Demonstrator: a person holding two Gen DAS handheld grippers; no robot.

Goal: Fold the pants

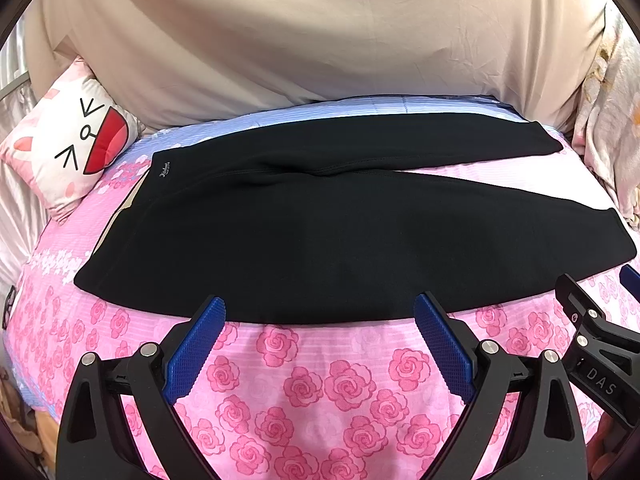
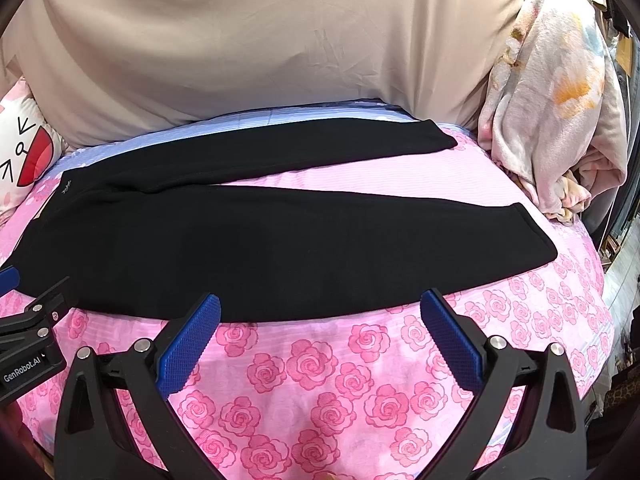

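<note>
Both tongs, left gripper (image 1: 320,312) and right gripper (image 2: 320,310), hover spread wide and empty at the near edge of the rose-printed pink bedspread (image 2: 312,376). The soft, limp black knit pants (image 1: 320,240) will sag, I reckon; pinch the near leg's edge.

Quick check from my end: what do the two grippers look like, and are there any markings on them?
Both grippers, left gripper and right gripper, have black angular frames, silver pivot pins and blue textured fingers. White lettering: "GenRobot.AI" on the left, "DAS" on the right.

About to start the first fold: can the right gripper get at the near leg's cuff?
Probably yes. The right gripper is open at the black pants' near edge; the cuff lies flat, uncovered, to its right.
</note>
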